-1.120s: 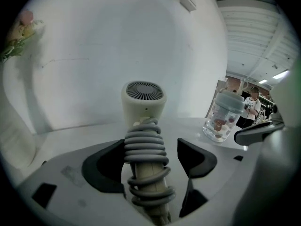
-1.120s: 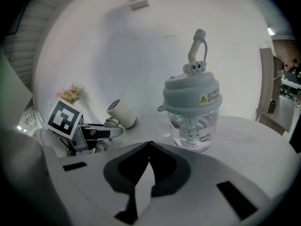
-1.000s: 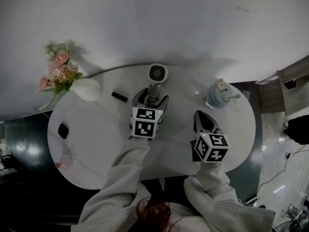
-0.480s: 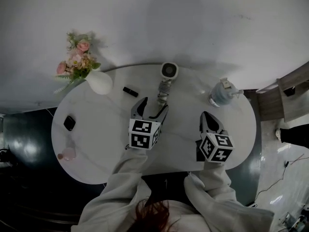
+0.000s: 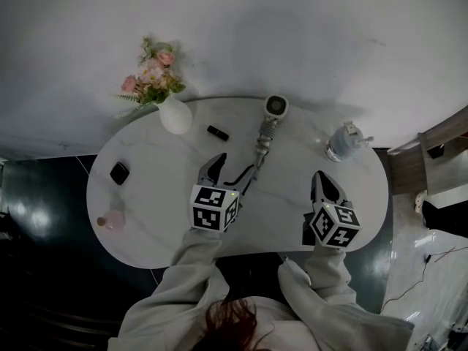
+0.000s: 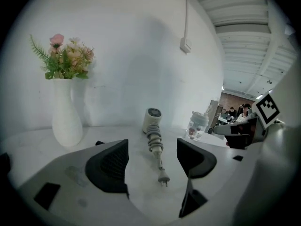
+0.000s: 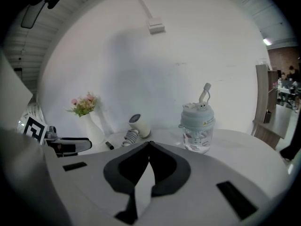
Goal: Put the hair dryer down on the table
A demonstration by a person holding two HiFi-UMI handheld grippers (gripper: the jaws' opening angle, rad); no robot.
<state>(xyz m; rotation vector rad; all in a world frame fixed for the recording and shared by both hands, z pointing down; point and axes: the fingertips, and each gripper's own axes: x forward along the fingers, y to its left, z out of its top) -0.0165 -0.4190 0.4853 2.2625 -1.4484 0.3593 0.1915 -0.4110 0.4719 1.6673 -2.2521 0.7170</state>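
Note:
The white hair dryer (image 5: 271, 120) lies on the white oval table (image 5: 161, 203), its round head toward the wall and its cord wound round the handle. In the left gripper view the hair dryer (image 6: 152, 127) lies ahead of the jaws, its plug (image 6: 162, 178) between them. My left gripper (image 5: 232, 166) is open and holds nothing, pulled back from the dryer's handle. My right gripper (image 5: 319, 176) is shut and empty, hovering over the table's right part. From the right gripper view the hair dryer (image 7: 136, 126) shows at the left beyond the gripper (image 7: 149, 146).
A white vase with pink flowers (image 5: 168, 101) stands at the back left, a small black item (image 5: 217, 132) beside it. A clear water bottle with a pale lid (image 5: 342, 143) stands at the back right. A black object (image 5: 120, 172) and a pink item (image 5: 111, 221) lie at the left end.
My left gripper let go of the hair dryer and drew back toward me, leaving it lying on the table. The right gripper barely moved.

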